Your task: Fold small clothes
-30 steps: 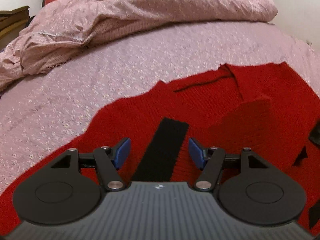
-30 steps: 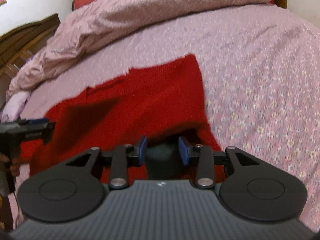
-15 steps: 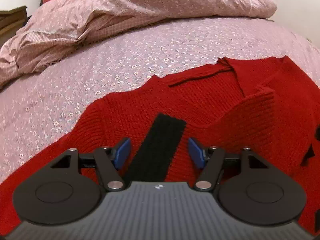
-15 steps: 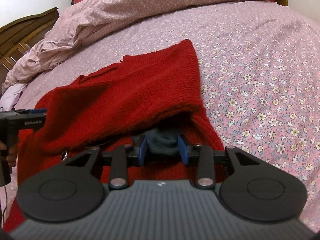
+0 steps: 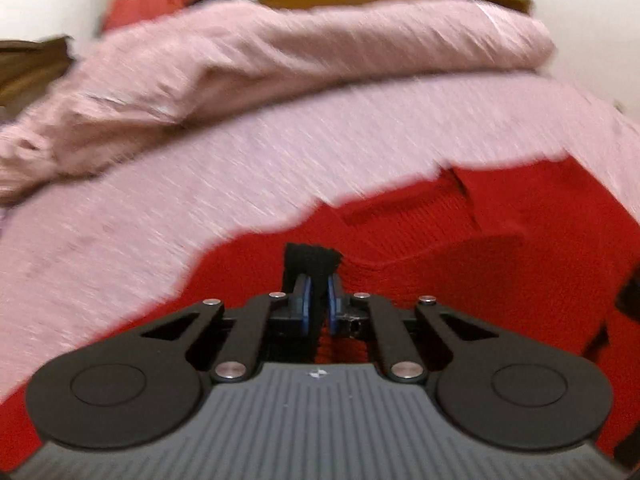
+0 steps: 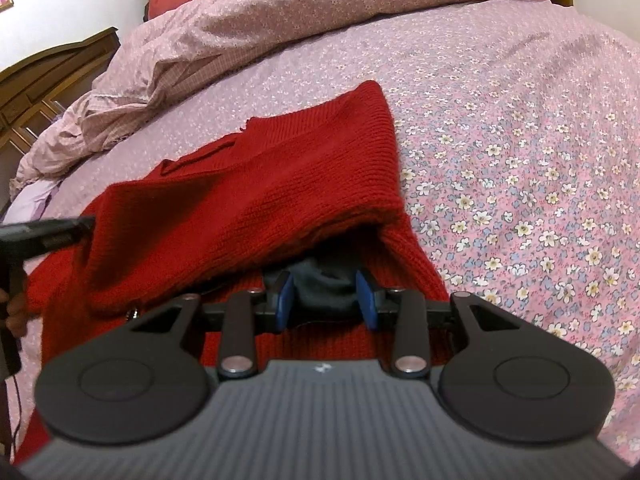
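Two grippers work a red sweater [image 6: 256,200] spread on a bed [image 6: 520,128] covered in a pink floral sheet. The left gripper [image 5: 316,300] has just snapped its fingers closed, and its blue pads now pinch a black band [image 5: 312,262] of the sweater, which stands up bunched between them. The right gripper [image 6: 326,298] holds its fingers partly closed on a dark grey fold of fabric [image 6: 324,284] at the sweater's near edge, both blue pads pressed against it, with a red layer lifted and draped over the top.

Motion blur smears the whole left wrist view, so the knit and the sheet's pattern are hard to read there. What the grey fabric belongs to is hidden beneath the red layer. In the right wrist view the left gripper shows only as a dark blurred shape [image 6: 44,232] at the frame's left edge, with part of a hand [image 6: 14,312] below it.

A rumpled pink duvet [image 6: 280,20] lies heaped across the far end of the bed, well clear of the sweater. Dark wooden furniture [image 6: 44,80] stands at the left.
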Tool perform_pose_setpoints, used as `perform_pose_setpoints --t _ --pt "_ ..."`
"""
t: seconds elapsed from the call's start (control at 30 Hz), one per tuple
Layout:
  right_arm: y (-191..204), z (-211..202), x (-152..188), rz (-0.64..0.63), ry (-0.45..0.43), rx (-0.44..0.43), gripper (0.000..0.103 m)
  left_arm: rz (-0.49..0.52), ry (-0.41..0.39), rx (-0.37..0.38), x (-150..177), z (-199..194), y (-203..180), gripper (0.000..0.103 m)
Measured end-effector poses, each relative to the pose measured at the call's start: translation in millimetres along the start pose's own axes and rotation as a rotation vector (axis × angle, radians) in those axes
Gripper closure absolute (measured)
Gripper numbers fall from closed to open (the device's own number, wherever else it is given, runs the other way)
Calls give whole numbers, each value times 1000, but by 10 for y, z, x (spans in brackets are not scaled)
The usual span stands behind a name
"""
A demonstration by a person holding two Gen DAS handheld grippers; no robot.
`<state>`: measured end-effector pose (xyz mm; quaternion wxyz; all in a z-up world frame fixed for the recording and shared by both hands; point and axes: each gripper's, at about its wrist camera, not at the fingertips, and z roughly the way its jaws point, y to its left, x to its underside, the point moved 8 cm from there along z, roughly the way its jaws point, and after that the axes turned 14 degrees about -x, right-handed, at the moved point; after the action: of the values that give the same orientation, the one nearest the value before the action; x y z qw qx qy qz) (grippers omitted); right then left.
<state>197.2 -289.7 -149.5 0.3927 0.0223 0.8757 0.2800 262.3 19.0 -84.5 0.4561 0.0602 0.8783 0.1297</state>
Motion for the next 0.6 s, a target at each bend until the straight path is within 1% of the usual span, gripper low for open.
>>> perform_pose_setpoints --t 0.03,0.1,0.17,0.2,0.27,0.33,0.47,0.53,0.6 --pt "-4 -3 -1 2 -2 -2 66 -28 -5 -34 -40 -13 94 93" --pt "-4 -4 2 7 -5 -4 66 -49 -7 -102 -74 -9 239 93" --pt "-10 -6 0 9 -8 -6 66 -37 9 -161 -51 33 325 93" --pt "-11 -9 2 9 -10 -6 66 -35 28 -175 -18 67 342 92" --pt "-12 -7 6 7 -12 -5 66 -24 68 -189 67 153 332 92" --pt "-13 -4 7 4 -15 -4 66 -4 87 -199 152 238 277 91" --pt "23 -3 -10 -24 -8 7 66 10 56 -199 180 242 204 91" --pt "69 11 -47 -53 -11 7 63 -2 51 -179 174 246 200 91" --pt "129 65 -111 -95 -12 -1 63 -10 39 -158 123 232 195 91"
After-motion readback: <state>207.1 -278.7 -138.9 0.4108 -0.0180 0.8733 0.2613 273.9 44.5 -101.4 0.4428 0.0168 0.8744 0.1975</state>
